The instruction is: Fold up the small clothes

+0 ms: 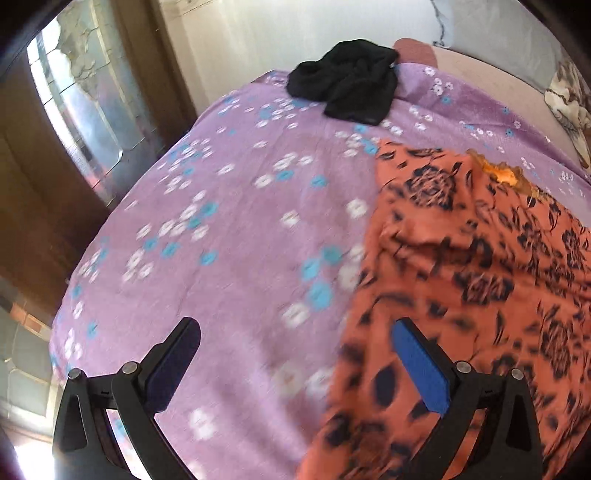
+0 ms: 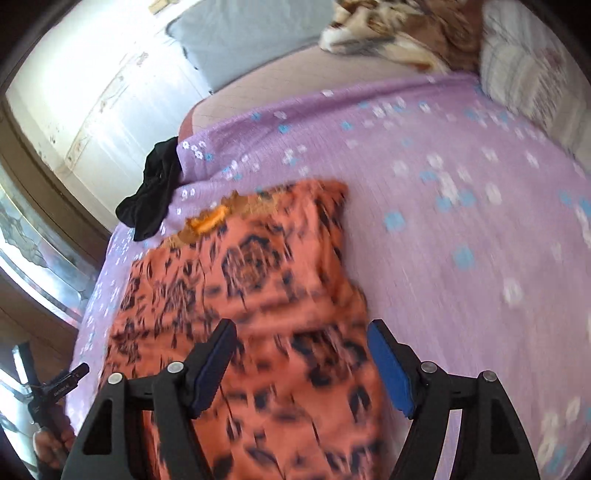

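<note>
An orange garment with dark flowers (image 1: 461, 258) lies folded on the purple flowered bedsheet (image 1: 240, 221). My left gripper (image 1: 295, 336) hovers open over the garment's left edge, its right finger above the cloth and its left finger above bare sheet. In the right wrist view the same orange garment (image 2: 258, 277) runs lengthwise under my right gripper (image 2: 301, 336). That gripper stands open over the cloth, and its pads do not pinch anything. A crumpled black garment (image 1: 347, 85) sits at the far edge of the bed and also shows as the black garment (image 2: 151, 192).
A brown patterned blanket (image 2: 406, 29) and a pale pillow (image 2: 524, 74) lie at the head of the bed. A window with a brown frame (image 1: 85, 110) is left of the bed. A hand (image 2: 55, 439) holds a gripper handle at the lower left.
</note>
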`<state>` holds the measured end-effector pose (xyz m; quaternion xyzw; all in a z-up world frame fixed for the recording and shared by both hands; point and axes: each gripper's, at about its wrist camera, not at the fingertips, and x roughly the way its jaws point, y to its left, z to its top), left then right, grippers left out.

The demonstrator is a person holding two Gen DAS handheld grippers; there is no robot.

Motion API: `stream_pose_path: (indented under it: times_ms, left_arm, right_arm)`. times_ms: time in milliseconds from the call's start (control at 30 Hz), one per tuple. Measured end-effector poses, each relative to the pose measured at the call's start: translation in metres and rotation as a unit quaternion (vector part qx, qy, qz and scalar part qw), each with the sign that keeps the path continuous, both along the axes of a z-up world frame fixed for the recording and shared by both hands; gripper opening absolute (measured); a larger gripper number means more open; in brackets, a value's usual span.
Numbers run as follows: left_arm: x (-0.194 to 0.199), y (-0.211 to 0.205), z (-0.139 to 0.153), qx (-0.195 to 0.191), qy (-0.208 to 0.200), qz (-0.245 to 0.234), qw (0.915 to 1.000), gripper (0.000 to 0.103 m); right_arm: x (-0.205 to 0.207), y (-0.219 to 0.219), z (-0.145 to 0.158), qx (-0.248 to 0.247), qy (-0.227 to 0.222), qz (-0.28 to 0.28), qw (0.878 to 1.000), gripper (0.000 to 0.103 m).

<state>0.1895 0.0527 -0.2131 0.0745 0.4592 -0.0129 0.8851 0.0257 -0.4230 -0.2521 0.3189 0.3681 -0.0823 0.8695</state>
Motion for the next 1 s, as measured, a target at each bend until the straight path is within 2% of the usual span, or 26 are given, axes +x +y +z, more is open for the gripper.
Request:
stream_pose_path:
  times_ms: [133, 200, 267, 333, 400, 500, 567, 633, 700, 767, 800, 833, 933, 1000]
  left_arm:
    - [-0.028, 0.034, 0.002, -0.026, 0.022, -0.001, 0.9994, 0.103]
    - [-0.036, 0.041, 0.002, -0.045, 0.036, -0.01, 0.9983, 0.098]
    - [-0.04, 0.04, -0.001, -0.059, 0.055, -0.028, 0.9964, 0.082]
    - [-0.047, 0.035, -0.006, -0.064, 0.07, -0.044, 0.9945, 0.061]
    - [-0.05, 0.029, -0.014, -0.075, 0.09, -0.058, 0.9915, 0.052]
    - [-0.054, 0.024, -0.021, -0.097, 0.111, -0.072, 0.9864, 0.05]
    - [-0.055, 0.019, -0.028, -0.112, 0.136, -0.087, 0.9805, 0.052]
    - [-0.055, 0.015, -0.038, -0.115, 0.164, -0.084, 0.9761, 0.065]
    - [-0.056, 0.013, -0.046, -0.114, 0.182, -0.078, 0.9735, 0.065]
    - [-0.062, 0.011, -0.046, -0.109, 0.17, -0.087, 0.9756, 0.064]
    - [-0.066, 0.008, -0.045, -0.111, 0.166, -0.099, 0.9749, 0.046]
    - [-0.07, 0.005, -0.045, -0.11, 0.164, -0.109, 0.9742, 0.023]
    - [-0.081, -0.001, -0.043, -0.095, 0.146, -0.122, 0.9771, 0.011]
    - [-0.087, -0.004, -0.041, -0.087, 0.136, -0.128, 0.9785, 0.011]
  right_arm:
    - [-0.067, -0.005, -0.023, 0.078, 0.002, -0.03, 0.996, 0.077]
    - [-0.088, -0.004, -0.029, 0.102, 0.01, -0.034, 0.994, 0.077]
    - [-0.102, -0.001, -0.031, 0.124, 0.016, -0.026, 0.992, 0.077]
    - [-0.11, 0.002, -0.031, 0.141, 0.016, -0.016, 0.99, 0.077]
    - [-0.113, 0.005, -0.032, 0.148, 0.017, -0.012, 0.989, 0.077]
    - [-0.114, 0.007, -0.038, 0.141, 0.028, -0.019, 0.989, 0.076]
    - [-0.114, 0.006, -0.049, 0.161, 0.038, -0.023, 0.986, 0.076]
    - [-0.115, 0.01, -0.054, 0.165, 0.035, -0.029, 0.985, 0.075]
    - [-0.112, 0.019, -0.051, 0.155, 0.037, -0.012, 0.987, 0.074]
    - [-0.107, 0.031, -0.052, 0.171, 0.039, 0.016, 0.984, 0.059]
    - [-0.106, 0.037, -0.052, 0.168, 0.045, 0.029, 0.984, 0.049]
    - [-0.106, 0.043, -0.05, 0.154, 0.049, 0.036, 0.986, 0.046]
    - [-0.108, 0.053, -0.044, 0.132, 0.058, 0.057, 0.988, 0.043]
    - [-0.11, 0.056, -0.042, 0.1, 0.089, 0.067, 0.989, 0.042]
